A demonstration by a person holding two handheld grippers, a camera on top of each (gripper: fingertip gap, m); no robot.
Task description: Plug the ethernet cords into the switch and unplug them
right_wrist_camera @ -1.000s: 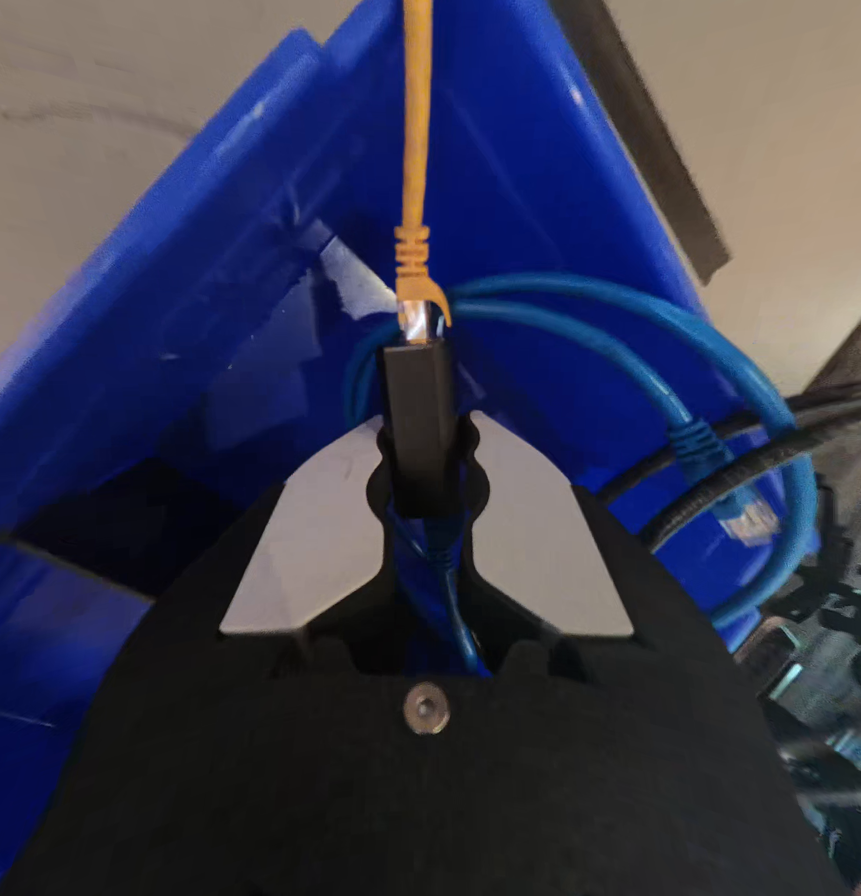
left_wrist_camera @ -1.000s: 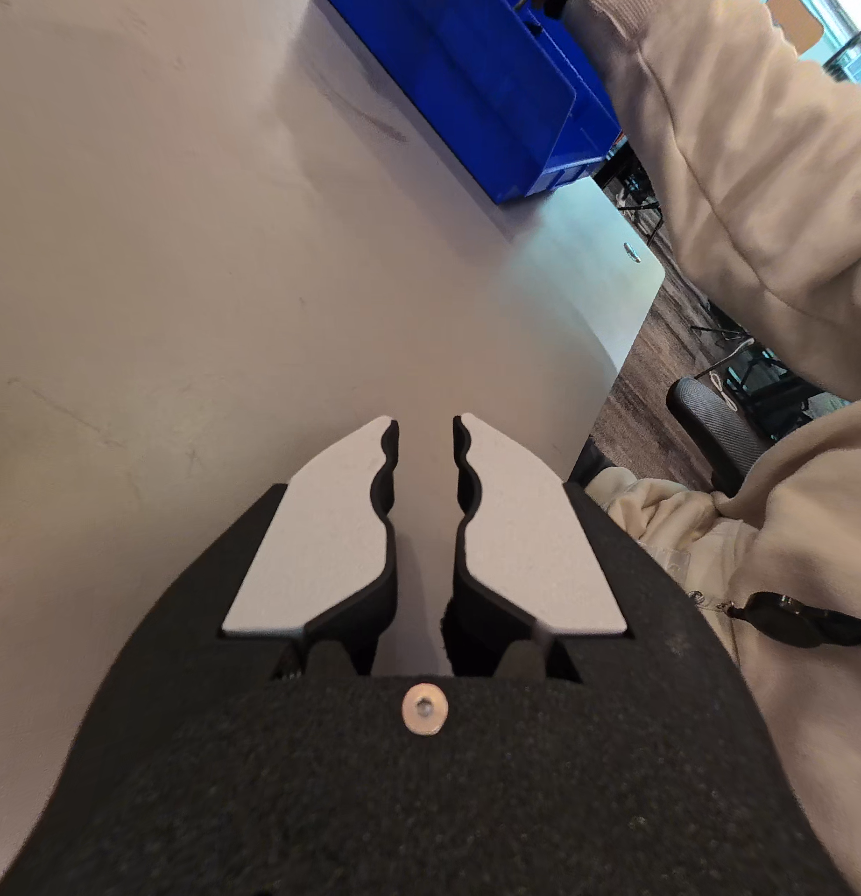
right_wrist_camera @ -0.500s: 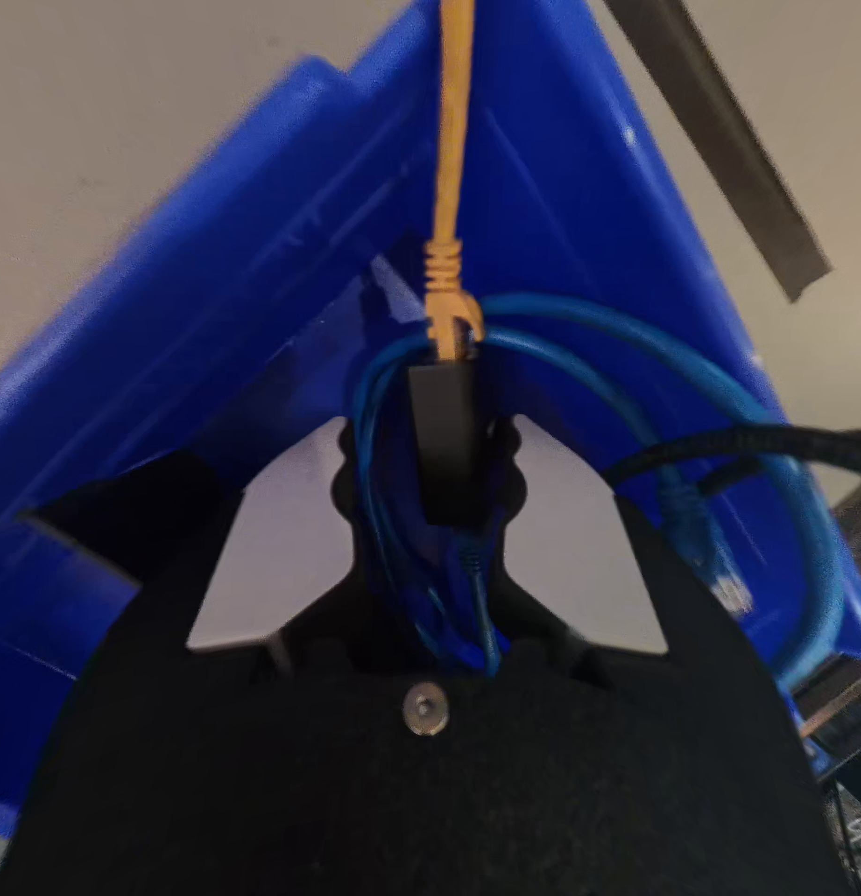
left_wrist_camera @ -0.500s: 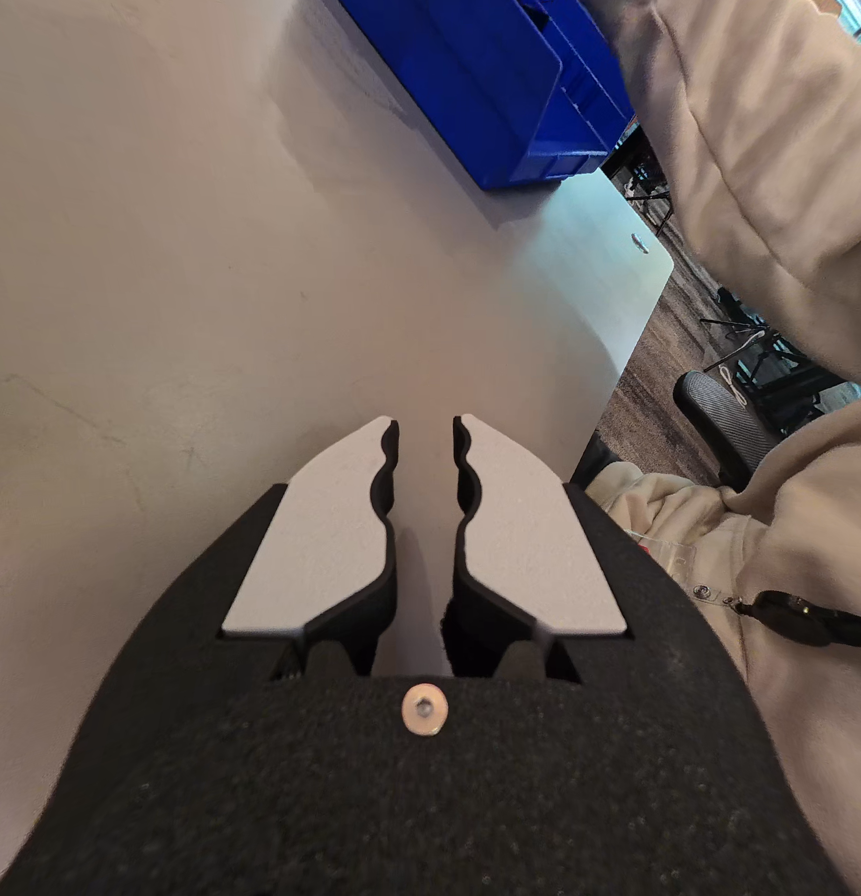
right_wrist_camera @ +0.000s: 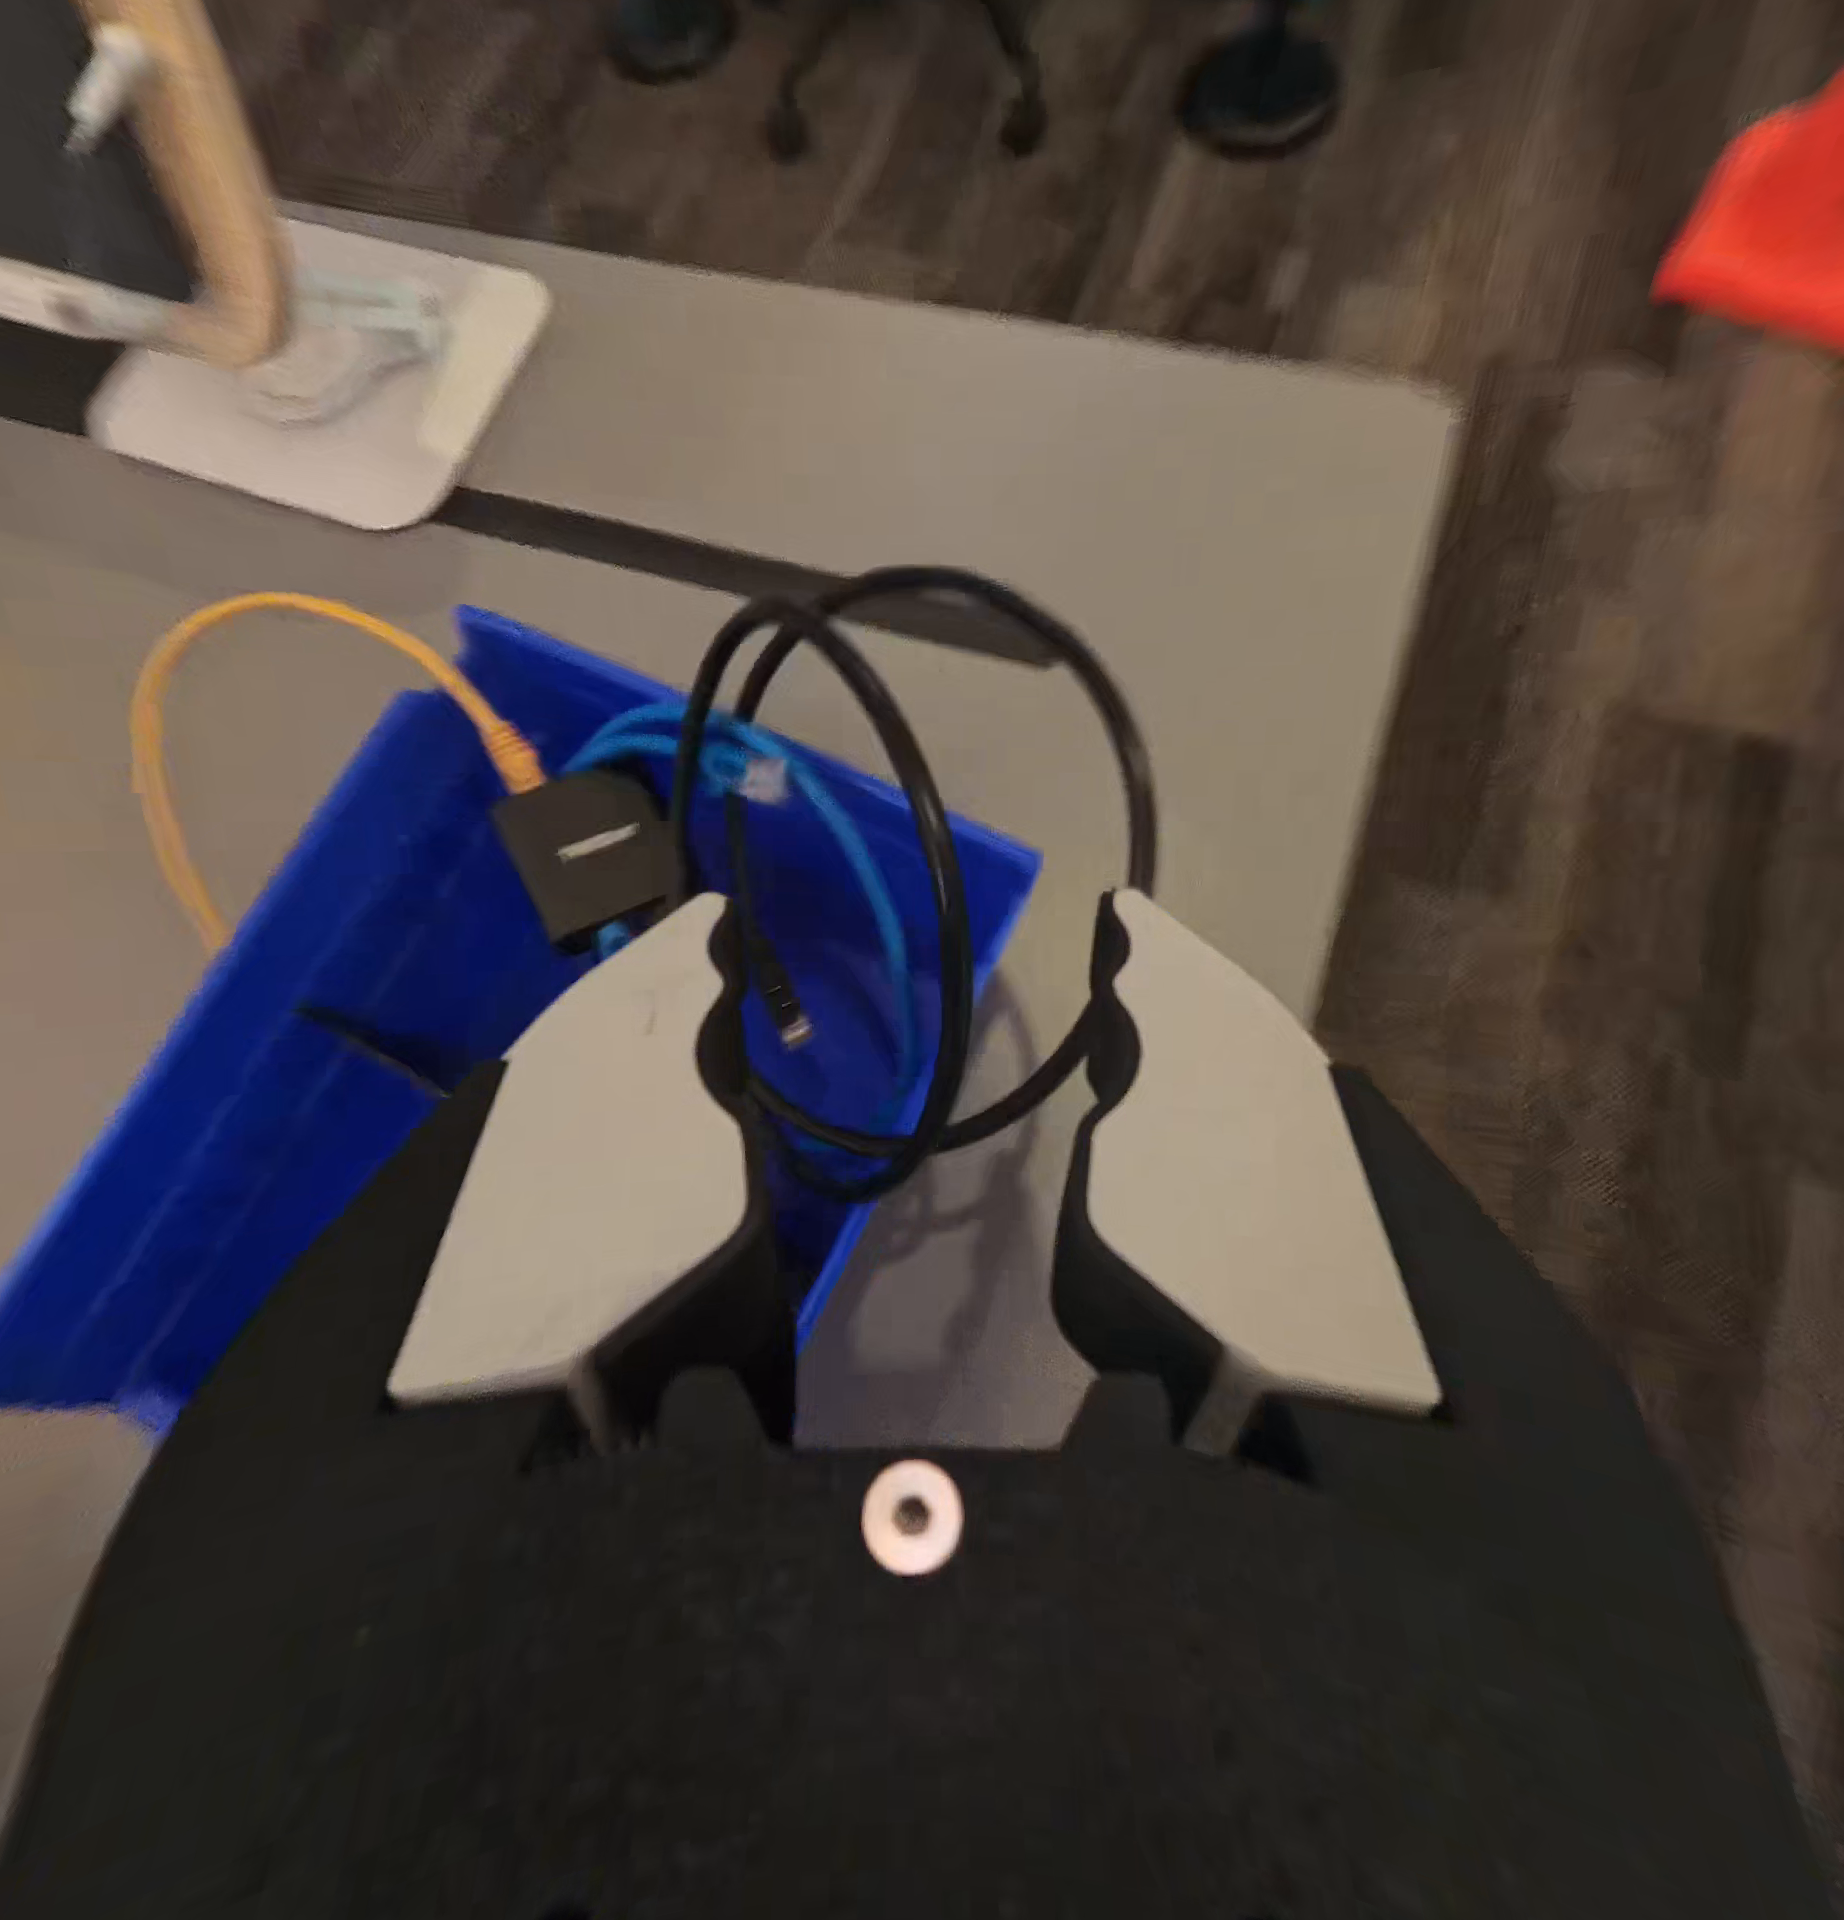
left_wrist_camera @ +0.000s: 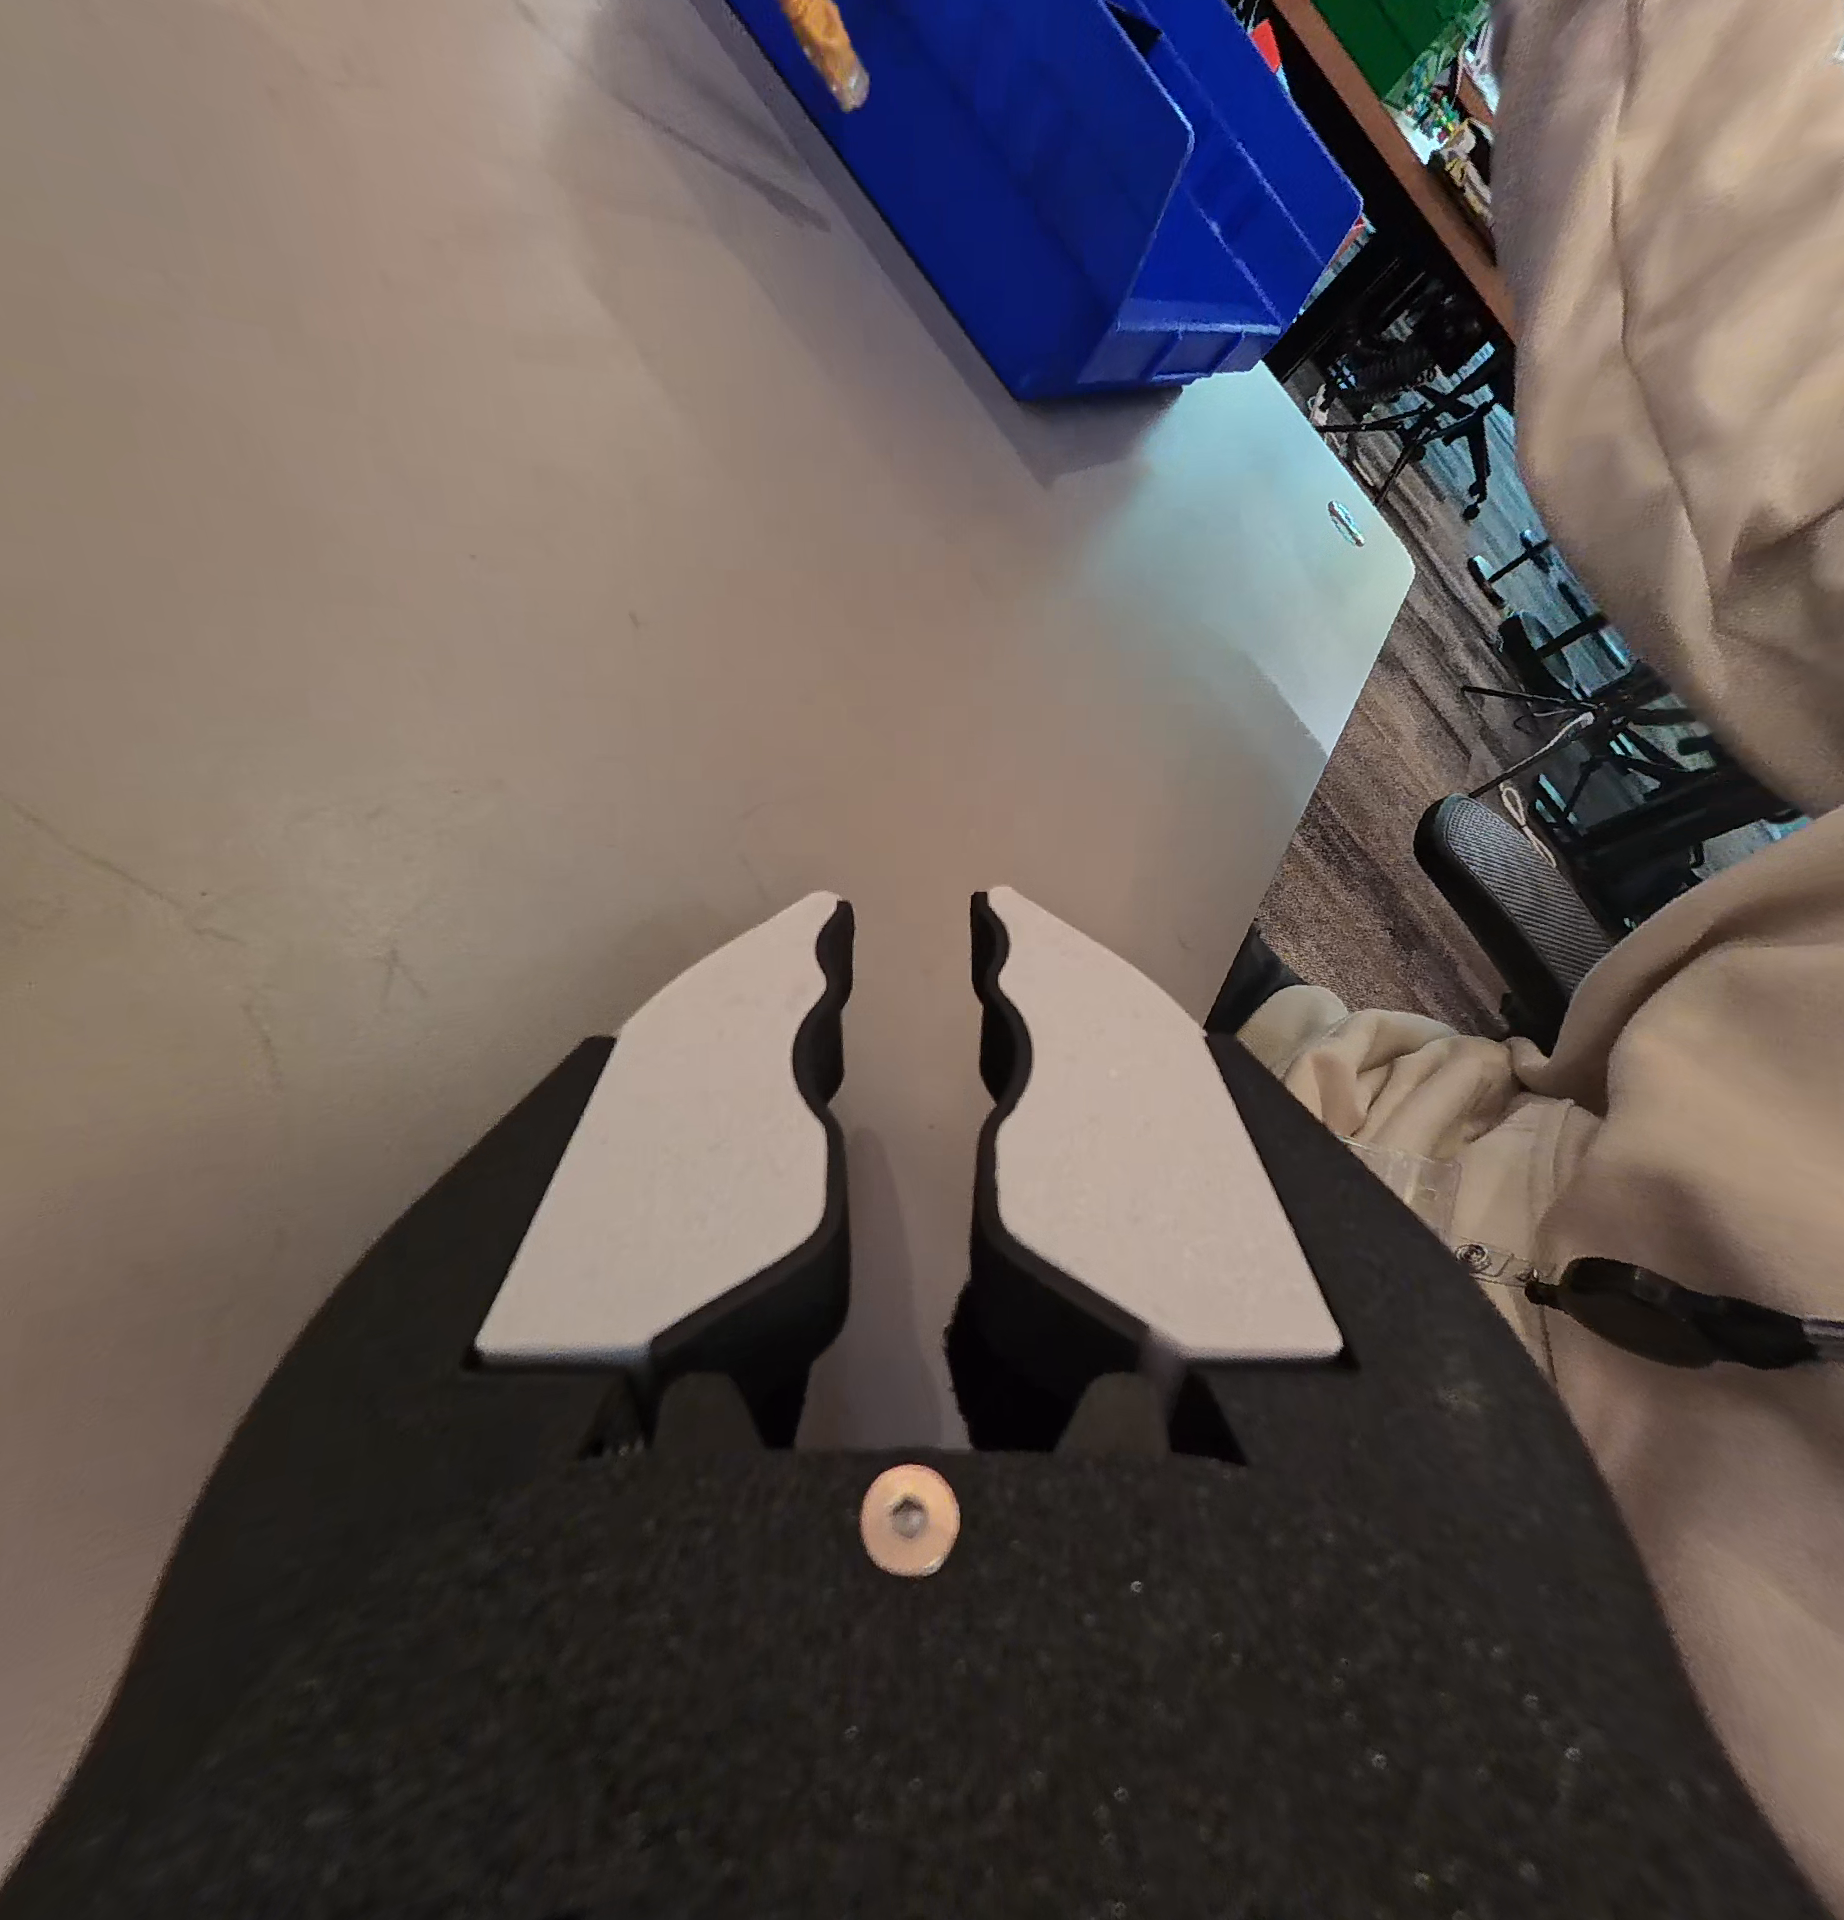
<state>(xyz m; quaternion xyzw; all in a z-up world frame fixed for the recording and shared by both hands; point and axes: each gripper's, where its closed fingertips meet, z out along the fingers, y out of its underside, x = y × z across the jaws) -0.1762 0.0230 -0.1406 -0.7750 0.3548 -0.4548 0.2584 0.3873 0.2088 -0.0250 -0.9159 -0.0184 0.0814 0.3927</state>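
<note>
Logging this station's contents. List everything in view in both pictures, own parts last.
blue bin: one, blue plastic, on the table, also at the top of the left wrist view.
switch: one, small black box, at the bin's rim.
orange ethernet cord: one, orange, loops over the table to the switch.
blue ethernet cord: one, blue, coiled in the bin.
black cable: one, black, loops up over the bin's end.
table: one, pale grey, under everything.
white stand base: one, white, far left of the table.
office chair: one, dark, on the floor past the table edge.
sleeve: cream, right of the left wrist view.
left gripper: open, empty, over bare table.
right gripper: open, empty, above the bin's end.
</note>
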